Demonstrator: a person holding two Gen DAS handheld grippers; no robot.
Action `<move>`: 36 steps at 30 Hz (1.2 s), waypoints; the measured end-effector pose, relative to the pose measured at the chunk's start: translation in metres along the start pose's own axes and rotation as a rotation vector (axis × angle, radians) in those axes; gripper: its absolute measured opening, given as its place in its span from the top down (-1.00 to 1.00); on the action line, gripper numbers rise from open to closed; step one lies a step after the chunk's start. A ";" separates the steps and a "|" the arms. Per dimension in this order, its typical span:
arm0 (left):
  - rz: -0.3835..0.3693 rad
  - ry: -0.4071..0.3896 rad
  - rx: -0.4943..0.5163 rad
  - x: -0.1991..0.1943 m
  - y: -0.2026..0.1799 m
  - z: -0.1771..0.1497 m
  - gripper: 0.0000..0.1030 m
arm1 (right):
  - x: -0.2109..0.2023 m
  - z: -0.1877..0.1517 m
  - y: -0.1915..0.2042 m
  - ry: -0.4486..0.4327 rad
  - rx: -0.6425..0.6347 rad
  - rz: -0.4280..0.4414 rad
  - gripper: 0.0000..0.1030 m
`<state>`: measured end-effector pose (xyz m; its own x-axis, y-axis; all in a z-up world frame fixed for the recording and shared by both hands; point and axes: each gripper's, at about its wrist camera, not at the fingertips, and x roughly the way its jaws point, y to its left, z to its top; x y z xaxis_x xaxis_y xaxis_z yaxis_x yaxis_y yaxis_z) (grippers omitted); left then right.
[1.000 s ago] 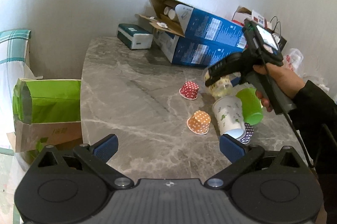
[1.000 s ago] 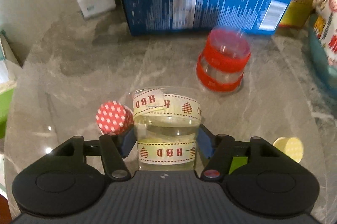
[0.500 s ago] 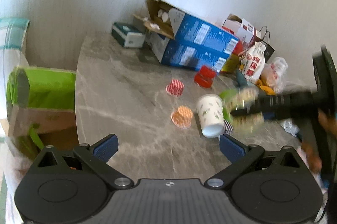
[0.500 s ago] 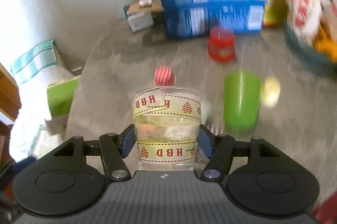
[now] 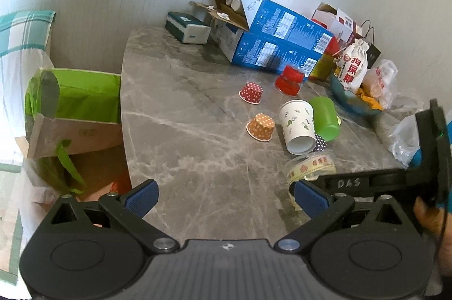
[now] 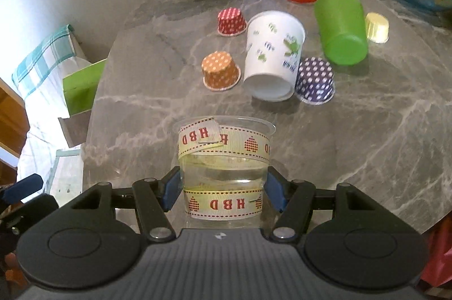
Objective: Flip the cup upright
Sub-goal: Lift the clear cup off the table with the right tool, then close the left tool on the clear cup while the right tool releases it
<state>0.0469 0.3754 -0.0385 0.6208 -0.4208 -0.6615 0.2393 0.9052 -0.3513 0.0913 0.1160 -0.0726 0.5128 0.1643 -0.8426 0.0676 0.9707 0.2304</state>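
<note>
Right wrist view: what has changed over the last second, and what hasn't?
The right gripper, still shut on the clear plastic cup with HBD ribbon, carried it back from beside the red dotted paper cup toward the near table edge, rim up. The left gripper stayed open and empty. The other cups stayed put.

grey marbled tabletop (image 6: 367, 130). my clear cup (image 6: 224, 158) wears cream ribbon with red letters. nearby: orange dotted cup (image 6: 220, 71), purple dotted cup (image 6: 315, 81), plain green cup (image 6: 340, 30).
</note>
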 end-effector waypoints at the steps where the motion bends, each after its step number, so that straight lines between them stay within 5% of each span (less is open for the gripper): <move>1: 0.002 0.003 -0.002 0.001 0.001 -0.001 -1.00 | 0.002 0.000 -0.001 0.003 0.002 -0.004 -0.25; 13: 0.007 0.067 0.011 0.022 -0.019 0.004 -1.00 | -0.001 -0.023 -0.010 -0.029 -0.003 0.029 -0.48; 19: -0.039 0.174 0.010 0.053 -0.050 0.019 -1.00 | -0.010 -0.038 -0.017 -0.056 -0.033 0.053 -0.51; 28: 0.053 0.335 0.080 0.117 -0.111 0.021 -0.92 | -0.020 -0.055 -0.041 -0.075 -0.022 0.114 -0.51; 36: 0.120 0.377 0.030 0.134 -0.129 0.017 -0.83 | -0.025 -0.060 -0.057 -0.096 -0.023 0.199 -0.51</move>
<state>0.1114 0.2029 -0.0704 0.3292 -0.2997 -0.8954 0.2067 0.9482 -0.2413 0.0233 0.0673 -0.0935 0.5930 0.3363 -0.7316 -0.0617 0.9249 0.3752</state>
